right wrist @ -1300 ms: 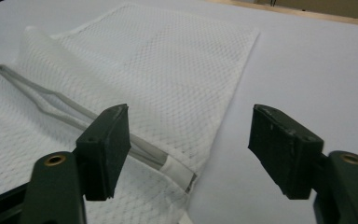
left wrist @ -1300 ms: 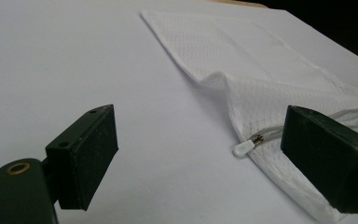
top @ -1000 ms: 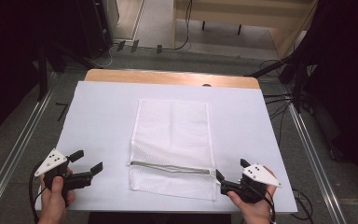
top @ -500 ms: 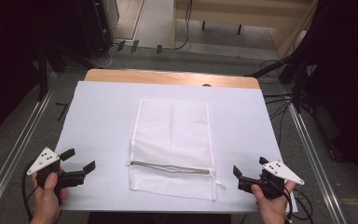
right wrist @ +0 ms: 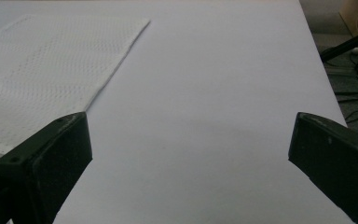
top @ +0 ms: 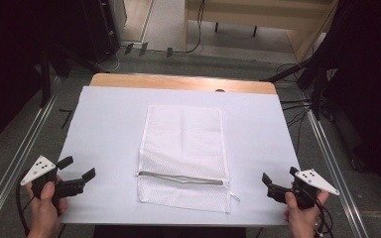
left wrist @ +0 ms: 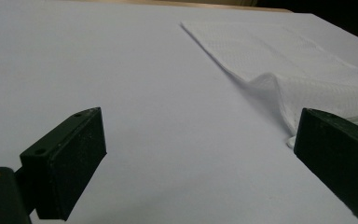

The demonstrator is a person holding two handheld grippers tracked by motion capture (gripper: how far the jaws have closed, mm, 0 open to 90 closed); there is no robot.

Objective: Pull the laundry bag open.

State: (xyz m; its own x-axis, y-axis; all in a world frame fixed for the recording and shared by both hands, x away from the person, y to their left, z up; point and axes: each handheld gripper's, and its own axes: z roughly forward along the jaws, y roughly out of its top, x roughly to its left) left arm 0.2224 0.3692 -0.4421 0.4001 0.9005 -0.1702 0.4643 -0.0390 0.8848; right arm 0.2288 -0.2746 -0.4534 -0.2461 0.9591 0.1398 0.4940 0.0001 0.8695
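Observation:
A white mesh bag (top: 183, 148) lies flat in the middle of the white sheet (top: 109, 124), its grey zipper (top: 181, 177) running across near the front end. My left gripper (top: 78, 167) is held at the front left corner, well apart from the bag, open and empty. In the left gripper view the jaws (left wrist: 196, 154) stand wide, with the bag's (left wrist: 298, 70) rumpled edge ahead on the right. My right gripper (top: 279, 176) hovers at the front right, open; its jaws have just been opening wider with nothing between them. The bag (right wrist: 42, 79) lies to its left.
The sheet covers a wooden table whose far edge (top: 178, 82) shows bare. Metal rails (top: 327, 148) run along both sides, and cables (top: 297, 106) lie on the floor at the right. Dark equipment stands at the back left.
Both hands have drawn outward from the bag's front corners, the left toward the left edge and the right toward the right edge. The bag lies still.

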